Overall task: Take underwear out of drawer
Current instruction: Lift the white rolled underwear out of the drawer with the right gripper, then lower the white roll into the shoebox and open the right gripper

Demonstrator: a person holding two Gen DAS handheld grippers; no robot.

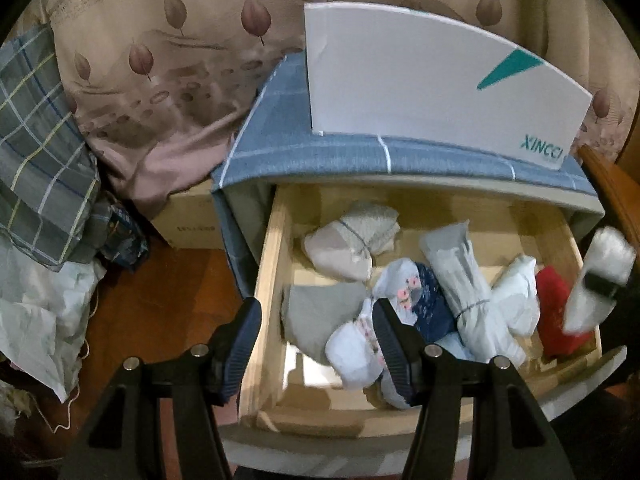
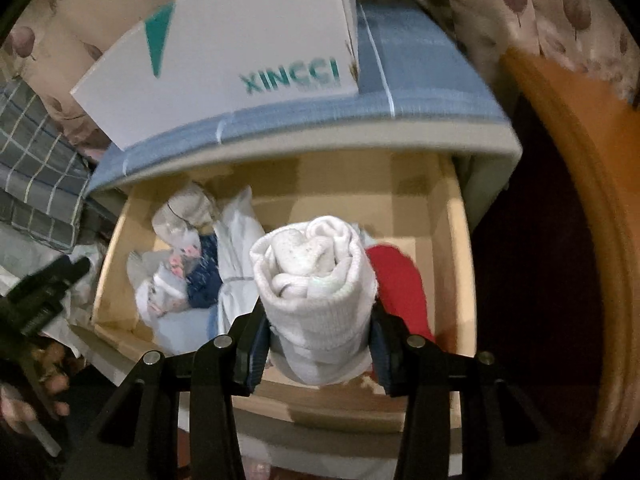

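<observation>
One rolled white underwear bundle point(image 2: 316, 280) is clamped in the right gripper point(image 2: 318, 350) above the open drawer point(image 2: 454, 272), while the left gripper point(image 1: 316, 344) hovers spread and empty over several remaining bundles.

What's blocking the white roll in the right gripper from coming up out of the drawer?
Nothing visible. The right gripper is shut on the white roll, already raised above the red item and other bundles in the drawer. The left gripper hangs open at the drawer's left side, apart from it.
</observation>
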